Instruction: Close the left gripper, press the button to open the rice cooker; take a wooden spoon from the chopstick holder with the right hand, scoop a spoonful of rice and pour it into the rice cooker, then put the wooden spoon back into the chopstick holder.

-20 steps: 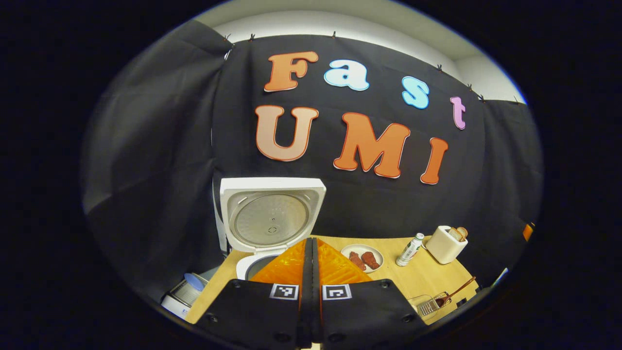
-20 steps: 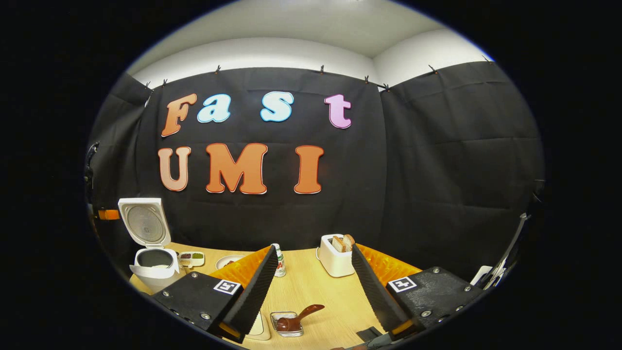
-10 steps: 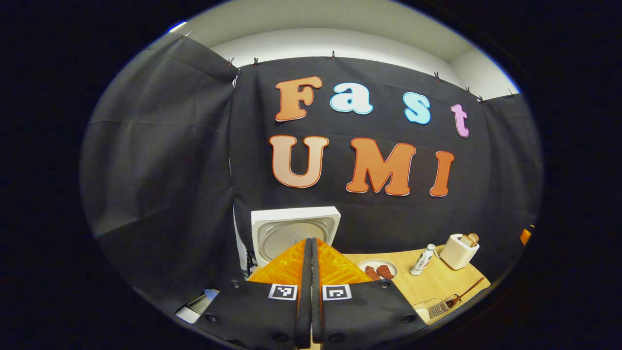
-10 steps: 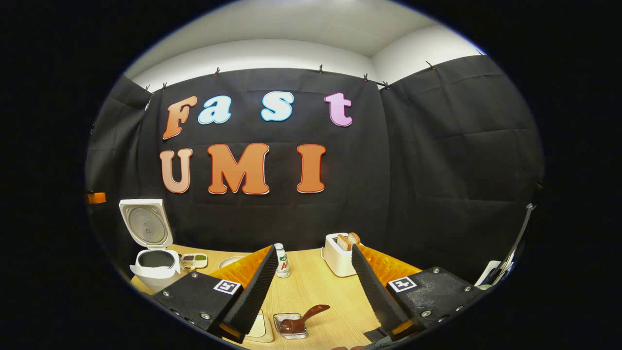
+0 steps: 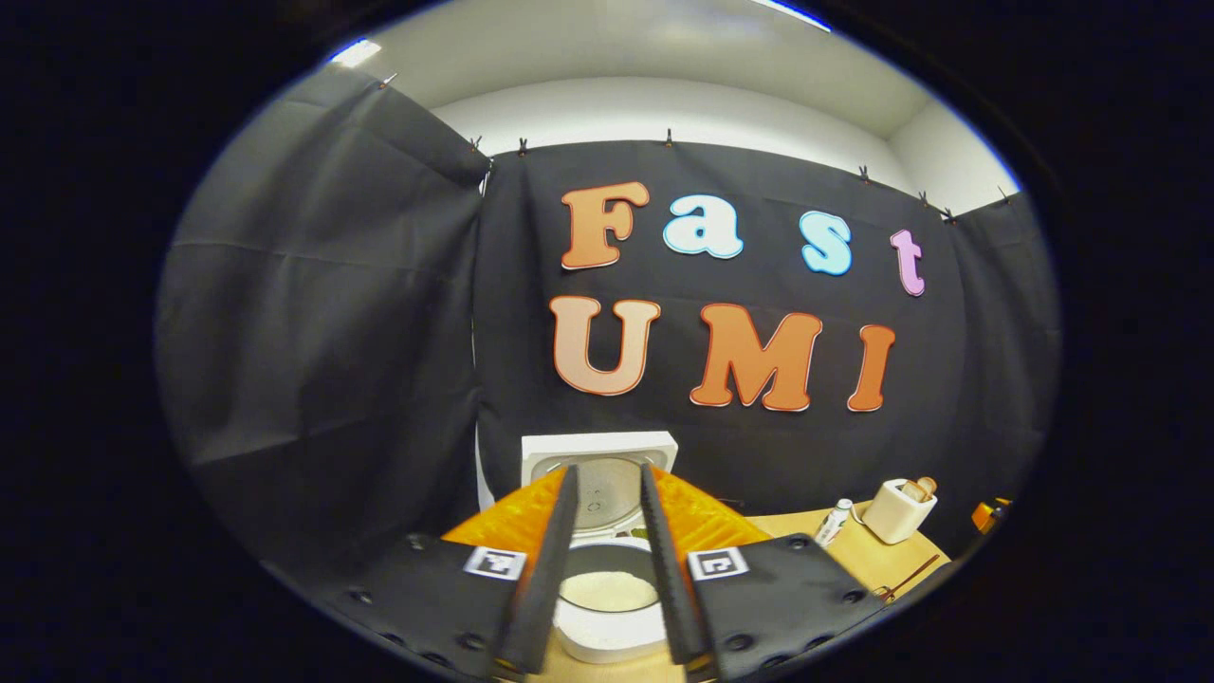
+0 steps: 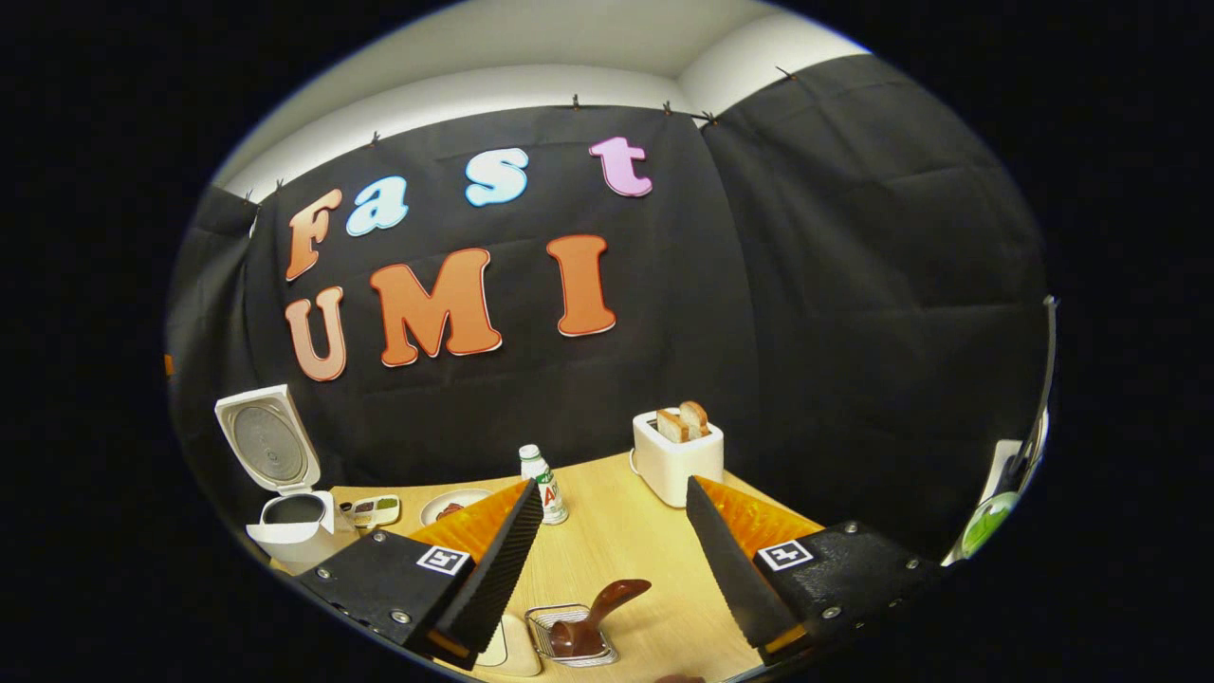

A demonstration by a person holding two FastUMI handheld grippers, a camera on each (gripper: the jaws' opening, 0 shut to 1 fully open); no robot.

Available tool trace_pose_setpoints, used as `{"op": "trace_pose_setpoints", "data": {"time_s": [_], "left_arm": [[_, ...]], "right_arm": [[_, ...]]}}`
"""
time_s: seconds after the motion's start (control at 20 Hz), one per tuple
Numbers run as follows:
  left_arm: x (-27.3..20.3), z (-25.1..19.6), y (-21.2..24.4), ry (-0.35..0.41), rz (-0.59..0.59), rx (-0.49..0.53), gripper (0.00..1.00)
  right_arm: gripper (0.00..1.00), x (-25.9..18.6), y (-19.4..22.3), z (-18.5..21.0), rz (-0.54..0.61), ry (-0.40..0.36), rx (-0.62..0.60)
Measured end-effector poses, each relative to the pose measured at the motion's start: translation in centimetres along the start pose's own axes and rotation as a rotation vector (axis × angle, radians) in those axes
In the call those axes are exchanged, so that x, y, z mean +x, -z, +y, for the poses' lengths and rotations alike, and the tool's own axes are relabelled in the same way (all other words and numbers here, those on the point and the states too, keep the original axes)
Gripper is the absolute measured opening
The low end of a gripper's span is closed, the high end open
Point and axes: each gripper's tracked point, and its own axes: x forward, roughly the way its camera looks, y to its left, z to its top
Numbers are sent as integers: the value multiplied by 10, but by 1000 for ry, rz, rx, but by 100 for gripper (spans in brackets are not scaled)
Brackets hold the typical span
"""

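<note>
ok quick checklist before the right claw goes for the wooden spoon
1. Rice cooker lid open: ok, it stands upright.
2. Right claw open for the grasp: ok, fingers wide apart.
3. Wooden spoon in the chopstick holder: ok, handle leans out toward the right claw's right finger.
4. Spoon between the fingers: ok, low and ahead.
5. Left claw out of the way: cannot tell, open and aimed at the cooker.
6. Rice supply: a white-filled container sits between the left fingers; contents cannot tell.
</note>
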Motion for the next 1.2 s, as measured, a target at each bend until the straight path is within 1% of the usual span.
{"op": "trace_pose_setpoints", "data": {"time_s": [0.1, 0.15, 0.2, 0.35, 0.5, 0.65, 0.75, 0.85, 0.9, 1.0, 1.05, 1.1, 1.15, 1.2], "left_arm": [[-5, 1, -2, -11, 3, 15, 86], [-7, 1, -4, -18, 1, 17, 81], [-10, 2, -5, -27, -4, 16, 86], [-16, 5, -2, -50, -15, -5, 87], [-21, 11, 0, -88, -26, -9, 90], [-25, 13, 0, -109, -31, -6, 92], [-26, 13, 3, -117, -30, -21, 93], [-25, 16, 10, -128, -22, -24, 100], [-24, 17, 15, -128, -16, -25, 100], [-24, 19, 19, -130, -8, -38, 100], [-24, 21, 20, -135, -6, -48, 100], [-23, 24, 23, -145, -5, -57, 100], [-23, 27, 24, -154, -4, -62, 100], [-23, 30, 27, -162, 0, -61, 100]], "right_arm": [[95, 12, 25, -6, 42, -4, 56], [95, 18, 35, -8, 62, -5, 83], [95, 24, 47, -11, 82, -4, 106], [95, 39, 81, -17, 151, 1, 144], [95, 48, 106, -11, 203, -16, 185], [95, 41, 134, -7, 260, -37, 232], [95, 38, 148, 1, 302, -61, 267], [95, 34, 160, 6, 332, -79, 297], [94, 35, 166, 7, 348, -80, 304], [89, 34, 173, 7, 368, -83, 316], [79, 34, 174, 6, 370, -85, 326], [75, 36, 173, 6, 373, -86, 340], [66, 36, 172, 10, 375, -99, 355], [62, 38, 173, 10, 379, -100, 366]]}}
